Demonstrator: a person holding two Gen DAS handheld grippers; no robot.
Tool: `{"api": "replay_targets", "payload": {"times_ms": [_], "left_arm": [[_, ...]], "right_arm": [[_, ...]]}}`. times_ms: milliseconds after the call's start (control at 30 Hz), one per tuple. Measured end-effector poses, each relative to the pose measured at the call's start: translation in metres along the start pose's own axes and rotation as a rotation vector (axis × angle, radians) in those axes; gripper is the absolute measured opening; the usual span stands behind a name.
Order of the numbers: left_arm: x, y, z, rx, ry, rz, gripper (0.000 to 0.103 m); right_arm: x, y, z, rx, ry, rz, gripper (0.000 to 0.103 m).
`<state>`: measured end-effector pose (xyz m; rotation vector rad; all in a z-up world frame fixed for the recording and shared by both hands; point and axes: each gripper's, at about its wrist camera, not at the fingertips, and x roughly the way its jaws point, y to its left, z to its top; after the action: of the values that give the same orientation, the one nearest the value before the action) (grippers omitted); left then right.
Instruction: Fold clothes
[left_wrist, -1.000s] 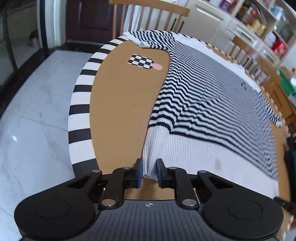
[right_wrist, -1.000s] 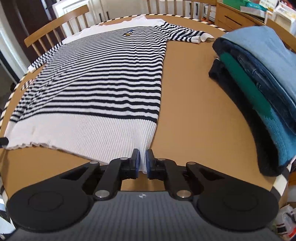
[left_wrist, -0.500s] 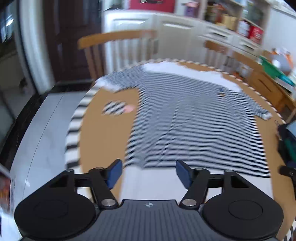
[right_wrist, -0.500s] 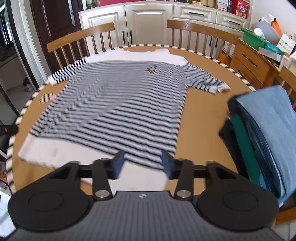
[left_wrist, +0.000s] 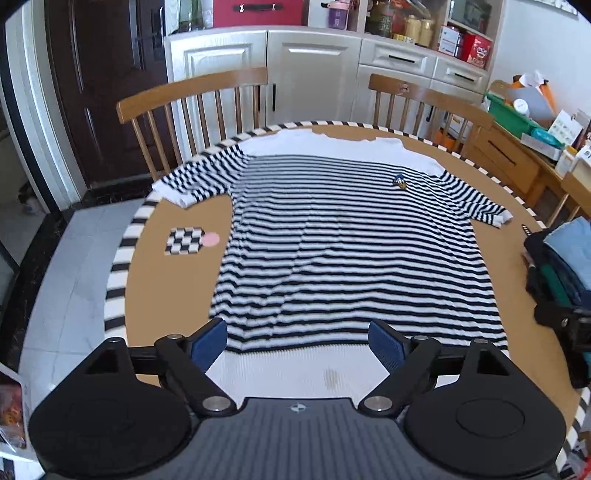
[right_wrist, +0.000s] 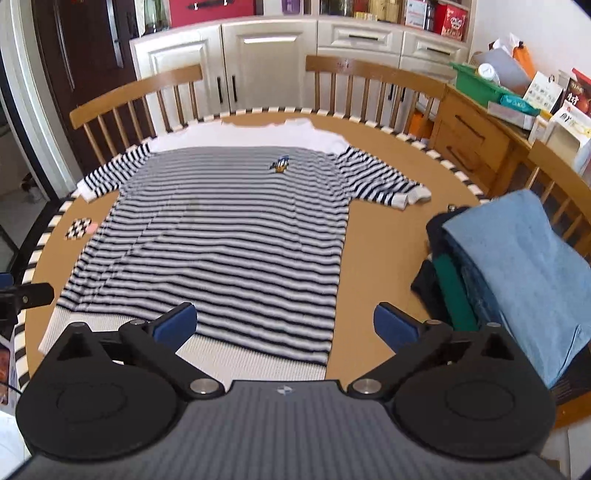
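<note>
The striped shirt (left_wrist: 351, 258) lies flat, hem at the tabletop's (left_wrist: 173, 280) near edge beneath both opening, empty tongs (left_wrist: 297, 341) (right_wrist: 284, 325).

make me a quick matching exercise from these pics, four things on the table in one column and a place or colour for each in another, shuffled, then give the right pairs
Things:
1. striped shirt
2. checkerboard marker
3. stack of folded clothes
4. cartoon badge

Places or colours:
A. on the shirt's chest
B. right side of the table, light blue piece on top
C. spread flat across the middle of the table
D. beside the shirt near the table's left edge, next to a pink dot

Pairs: 1-C, 2-D, 3-B, 4-A
</note>
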<state>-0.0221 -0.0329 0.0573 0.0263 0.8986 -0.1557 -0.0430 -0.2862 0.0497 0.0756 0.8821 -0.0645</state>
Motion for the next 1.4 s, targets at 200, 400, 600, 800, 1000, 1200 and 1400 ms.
{"api": "replay_targets", "payload": {"times_ms": [200, 400, 600, 800, 1000, 1200, 1400], "left_arm": [[0.003, 0.005, -0.01, -0.017, 0.031, 0.004, 0.086], [-0.004, 0.008, -0.009, -0.016, 0.036, 0.021, 0.087], [-0.009, 0.01, 0.008, 0.016, 0.06, 0.013, 0.09], [-0.008, 0.023, 0.051, 0.037, 0.105, -0.05, 0.096], [-0.003, 0.045, 0.101, 0.079, 0.131, -0.121, 0.097], [-0.003, 0.062, 0.136, 0.204, 0.116, -0.19, 0.1], [0.005, 0.088, 0.154, 0.252, 0.14, -0.239, 0.1]], "right_arm": [[0.002, 0.007, -0.007, -0.025, 0.023, 0.001, 0.102], [0.001, 0.013, -0.005, -0.027, 0.048, 0.009, 0.102], [-0.002, 0.029, 0.01, -0.08, 0.082, 0.003, 0.102], [-0.006, 0.046, 0.041, -0.105, 0.137, -0.029, 0.102], [-0.012, 0.073, 0.078, -0.072, 0.164, -0.115, 0.102], [-0.022, 0.105, 0.101, 0.007, 0.148, -0.199, 0.102], [-0.029, 0.141, 0.11, 0.017, 0.132, -0.26, 0.102]]}}
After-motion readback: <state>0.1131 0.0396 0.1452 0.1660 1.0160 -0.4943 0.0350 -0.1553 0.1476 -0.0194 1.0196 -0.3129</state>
